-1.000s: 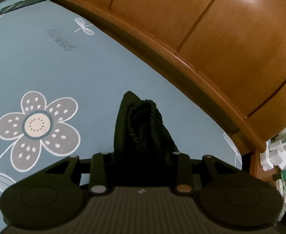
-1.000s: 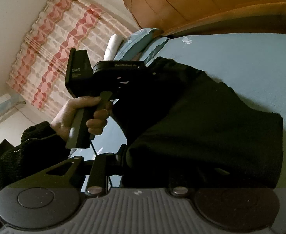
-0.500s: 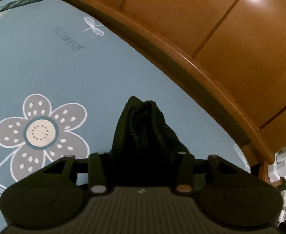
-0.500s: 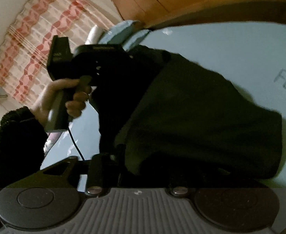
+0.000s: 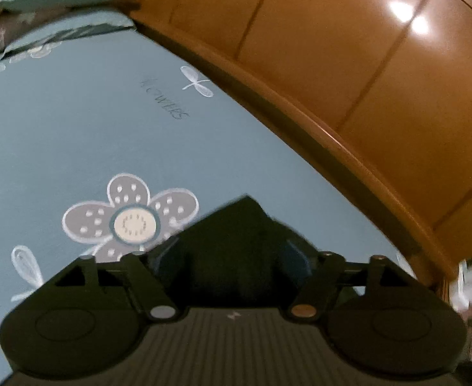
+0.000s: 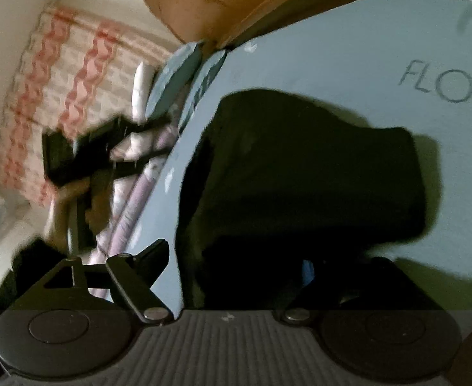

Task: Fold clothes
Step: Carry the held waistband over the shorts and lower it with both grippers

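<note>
Left tool (image 5: 232,257): spread wide in its own view; a peaked corner of the black garment (image 5: 236,234) is seen between the fingers, contact hidden by dark cloth. In the right view it is seen blurred (image 6: 130,148), held off the bed's edge by a hand (image 6: 72,193).
Right tool (image 6: 232,273): linkages spread, the fingers lost in the dark cloth.
Black garment (image 6: 300,177): matte, soft, bunched into a rounded heap, laid on the bed sheet (image 6: 332,48).
Bed sheet: smooth blue fabric, printed with a grey flower (image 5: 130,222) and lettering.
Headboard (image 5: 364,80): glossy wood, curved panels.
Curtain (image 6: 59,96): pink and cream, wavy pattern.
</note>
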The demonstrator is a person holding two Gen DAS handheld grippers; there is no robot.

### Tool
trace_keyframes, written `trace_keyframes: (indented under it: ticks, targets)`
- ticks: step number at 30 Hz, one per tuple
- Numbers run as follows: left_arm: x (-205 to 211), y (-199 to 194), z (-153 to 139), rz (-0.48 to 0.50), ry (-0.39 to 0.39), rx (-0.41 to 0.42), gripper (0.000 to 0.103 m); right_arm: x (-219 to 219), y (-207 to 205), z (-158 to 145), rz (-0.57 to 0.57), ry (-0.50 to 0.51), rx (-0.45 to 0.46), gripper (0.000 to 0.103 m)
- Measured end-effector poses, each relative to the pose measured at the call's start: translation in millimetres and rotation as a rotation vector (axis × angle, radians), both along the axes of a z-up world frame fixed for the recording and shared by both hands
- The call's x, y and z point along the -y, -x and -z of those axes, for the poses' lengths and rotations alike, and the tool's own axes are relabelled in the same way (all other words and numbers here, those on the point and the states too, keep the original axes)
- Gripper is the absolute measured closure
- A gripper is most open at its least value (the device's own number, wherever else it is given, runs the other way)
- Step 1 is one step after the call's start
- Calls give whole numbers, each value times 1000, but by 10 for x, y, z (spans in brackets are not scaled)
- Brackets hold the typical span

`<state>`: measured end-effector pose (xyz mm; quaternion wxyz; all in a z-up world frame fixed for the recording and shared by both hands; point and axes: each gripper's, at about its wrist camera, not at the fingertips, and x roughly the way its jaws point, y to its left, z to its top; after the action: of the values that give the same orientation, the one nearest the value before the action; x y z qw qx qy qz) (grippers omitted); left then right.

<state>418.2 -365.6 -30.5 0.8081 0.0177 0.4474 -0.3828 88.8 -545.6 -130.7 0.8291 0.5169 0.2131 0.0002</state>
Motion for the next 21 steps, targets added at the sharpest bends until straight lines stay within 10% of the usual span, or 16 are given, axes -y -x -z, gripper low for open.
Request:
trace_keyframes:
  ticks: [12,21]
  targets:
    - [-513,1477,364,196,2,-13,30,140,177,61,74,-87,-11,0]
    - [-646,1835,383,244,23,9,28,263,181,189,168,-207,39,0]
